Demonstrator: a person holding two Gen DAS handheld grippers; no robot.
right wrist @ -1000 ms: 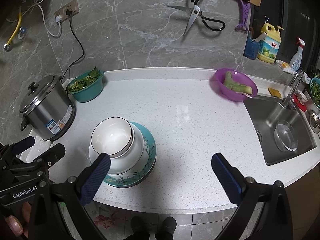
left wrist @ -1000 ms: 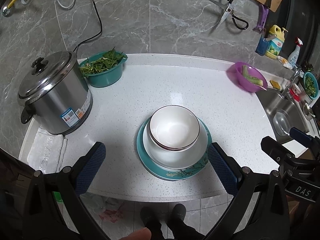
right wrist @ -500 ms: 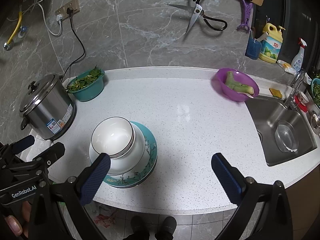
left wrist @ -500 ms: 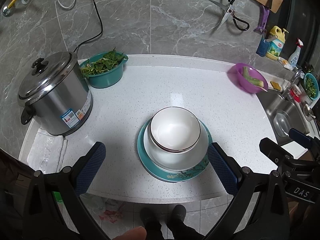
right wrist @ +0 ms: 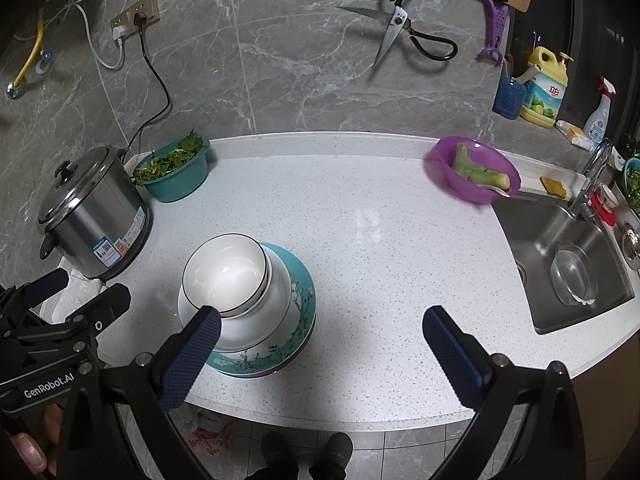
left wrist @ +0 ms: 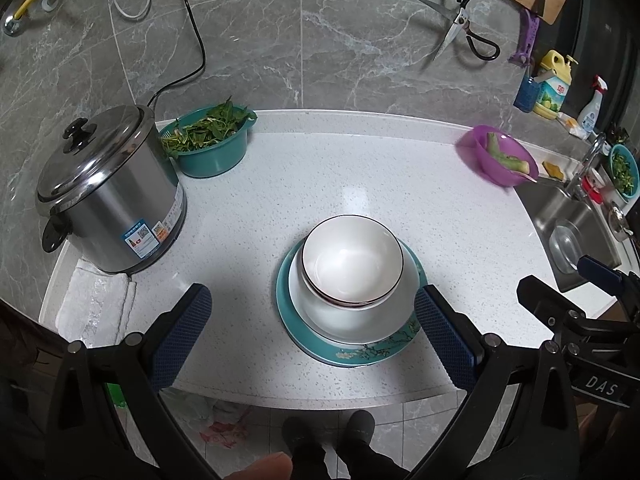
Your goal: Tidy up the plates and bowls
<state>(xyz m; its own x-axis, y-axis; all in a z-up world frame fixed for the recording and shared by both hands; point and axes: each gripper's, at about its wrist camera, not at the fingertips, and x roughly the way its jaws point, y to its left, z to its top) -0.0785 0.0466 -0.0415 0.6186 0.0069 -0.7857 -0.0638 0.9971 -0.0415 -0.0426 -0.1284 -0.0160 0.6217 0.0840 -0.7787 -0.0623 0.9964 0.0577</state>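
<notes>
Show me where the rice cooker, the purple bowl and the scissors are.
rice cooker (left wrist: 116, 208): left wrist view, steel side wall.
purple bowl (right wrist: 456, 178): right wrist view, inner wall.
scissors (right wrist: 398, 20): right wrist view, pivot.

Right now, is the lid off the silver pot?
No, the steel lid with its black knob sits closed on the silver pot beside the teal basin of greens.

"GenRobot.AI" on left gripper (right wrist: 48, 380); "DAS" on right gripper (left wrist: 600, 386)
</notes>
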